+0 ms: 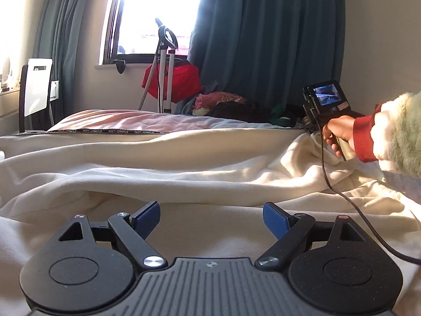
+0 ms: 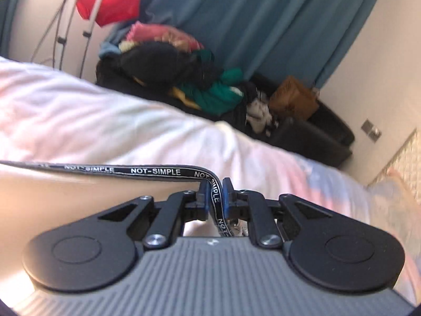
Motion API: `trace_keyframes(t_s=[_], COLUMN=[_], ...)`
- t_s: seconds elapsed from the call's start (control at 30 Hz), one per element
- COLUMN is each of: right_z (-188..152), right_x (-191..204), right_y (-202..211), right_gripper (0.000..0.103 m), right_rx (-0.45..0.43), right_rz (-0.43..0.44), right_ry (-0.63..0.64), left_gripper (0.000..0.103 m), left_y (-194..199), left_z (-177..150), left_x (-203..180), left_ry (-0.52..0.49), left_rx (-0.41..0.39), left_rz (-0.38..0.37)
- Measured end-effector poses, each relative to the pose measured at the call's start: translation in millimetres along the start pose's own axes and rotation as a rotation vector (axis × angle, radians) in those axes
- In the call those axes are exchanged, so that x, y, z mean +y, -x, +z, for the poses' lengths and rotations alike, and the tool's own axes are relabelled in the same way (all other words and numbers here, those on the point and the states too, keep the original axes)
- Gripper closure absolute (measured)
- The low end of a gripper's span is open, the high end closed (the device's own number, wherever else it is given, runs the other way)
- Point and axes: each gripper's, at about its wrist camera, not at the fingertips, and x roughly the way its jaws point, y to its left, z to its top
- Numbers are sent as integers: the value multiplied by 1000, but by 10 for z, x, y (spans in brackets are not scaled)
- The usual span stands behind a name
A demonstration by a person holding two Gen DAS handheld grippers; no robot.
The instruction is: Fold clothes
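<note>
The cream garment (image 1: 184,173) lies spread in loose ridges across the bed (image 1: 110,121), and everything here is best placed against it. On its near left part the left gripper (image 1: 211,217) hovers low with its blue pads far apart and nothing between them; bare cloth shows in the gap. Along the garment's far edge runs a black printed ribbon (image 1: 105,131), stretched fairly straight toward the right. At the garment's right end the right gripper (image 2: 216,193) has its jaws nearly together, pinching that ribbon (image 2: 155,171) where it bends down between the pads, so the trim edge is lifted off the pink bedding (image 2: 79,121) beyond. From the left wrist view, a hand (image 1: 338,131) in a red cuff holds that tool over the garment's right corner.

The step in hand looks like drawing one edge taut to start a fold. Next, I judge, the left gripper needs to close on cloth at the garment's left side so both ends can be carried over together, keeping the ribbon from slipping out.
</note>
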Motion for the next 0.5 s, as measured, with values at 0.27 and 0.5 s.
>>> trace_keyframes(t_s=[0.27,0.5], right_z=[-184,-652], right_x=[-571,-1034], right_y=[241,778], right_gripper=[38,27], right_rx=[17,-8], right_rz=[218,236], right_ry=[-412,-610], left_gripper=[16,15], left_y=[75,515], left_z=[22,6], left_x=[101,-24], left_ry=[41,-43], left_rx=[18,-57], left_rz=[-14,2])
